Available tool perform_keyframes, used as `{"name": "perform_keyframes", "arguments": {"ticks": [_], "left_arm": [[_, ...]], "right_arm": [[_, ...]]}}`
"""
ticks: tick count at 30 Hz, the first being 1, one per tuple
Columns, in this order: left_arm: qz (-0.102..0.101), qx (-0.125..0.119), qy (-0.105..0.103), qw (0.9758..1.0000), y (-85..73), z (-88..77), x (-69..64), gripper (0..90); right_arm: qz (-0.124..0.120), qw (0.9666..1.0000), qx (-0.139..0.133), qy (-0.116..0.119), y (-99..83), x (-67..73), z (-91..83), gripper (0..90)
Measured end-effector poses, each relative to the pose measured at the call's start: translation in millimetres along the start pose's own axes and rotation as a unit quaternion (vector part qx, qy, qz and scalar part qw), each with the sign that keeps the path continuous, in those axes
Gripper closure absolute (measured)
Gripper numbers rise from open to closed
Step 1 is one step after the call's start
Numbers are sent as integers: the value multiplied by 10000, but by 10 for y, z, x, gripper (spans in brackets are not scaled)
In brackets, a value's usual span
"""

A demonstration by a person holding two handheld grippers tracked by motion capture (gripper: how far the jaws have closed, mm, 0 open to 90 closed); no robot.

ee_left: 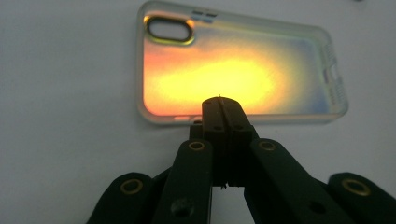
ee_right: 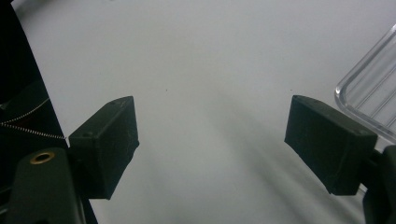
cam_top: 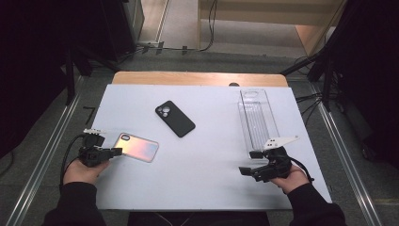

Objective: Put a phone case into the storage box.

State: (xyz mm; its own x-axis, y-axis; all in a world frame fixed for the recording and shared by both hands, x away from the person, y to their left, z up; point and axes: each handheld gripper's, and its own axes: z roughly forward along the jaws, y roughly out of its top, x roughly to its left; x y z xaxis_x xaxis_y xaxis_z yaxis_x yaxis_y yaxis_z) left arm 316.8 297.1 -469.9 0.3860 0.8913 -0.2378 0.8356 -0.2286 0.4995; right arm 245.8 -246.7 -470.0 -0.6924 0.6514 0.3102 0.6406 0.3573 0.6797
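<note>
An iridescent phone case [cam_top: 136, 146] lies flat on the white table [cam_top: 207, 165] at the left, camera cutout toward the far left. My left gripper [cam_top: 116, 151] is shut with nothing in it, its tip right at the case's near edge. In the left gripper view the closed jaws [ee_left: 222, 105] overlap the edge of the case [ee_left: 243, 74]; I cannot tell whether they touch it. A black phone [cam_top: 174, 118] lies face down mid-table. My right gripper [cam_top: 249, 162] rests open at the right front, and nothing lies between its pads [ee_right: 210, 135].
A long clear plastic tray [cam_top: 258, 121] lies at the right rear, just beyond the right gripper, and its corner shows in the right gripper view [ee_right: 373, 100]. A wooden board edge [cam_top: 197, 78] runs along the table's far side. Dark stands flank the table.
</note>
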Motion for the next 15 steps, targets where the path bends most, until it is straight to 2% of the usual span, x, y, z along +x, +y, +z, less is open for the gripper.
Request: {"name": "perform_keyframes", "arguments": {"ticks": [4, 5, 10, 15], "left_arm": [[-92, 93, 45, 9999, -24, 39, 55, 900], [-140, 33, 51, 9999, -10, 50, 73, 900], [-122, -77, 179, 9997, 60, 92, 107, 900], [-116, -153, 179, 9997, 155, 163, 112, 900]], "right_arm": [[-27, 10000, -2, 26, 16, 4, 15, 153], [-40, 10000, 4, 23, 18, 4, 15, 153], [-22, 10000, 2, 16, 14, 2, 9, 153], [9, 10000, 3, -7, -5, 5, -6, 153]]}}
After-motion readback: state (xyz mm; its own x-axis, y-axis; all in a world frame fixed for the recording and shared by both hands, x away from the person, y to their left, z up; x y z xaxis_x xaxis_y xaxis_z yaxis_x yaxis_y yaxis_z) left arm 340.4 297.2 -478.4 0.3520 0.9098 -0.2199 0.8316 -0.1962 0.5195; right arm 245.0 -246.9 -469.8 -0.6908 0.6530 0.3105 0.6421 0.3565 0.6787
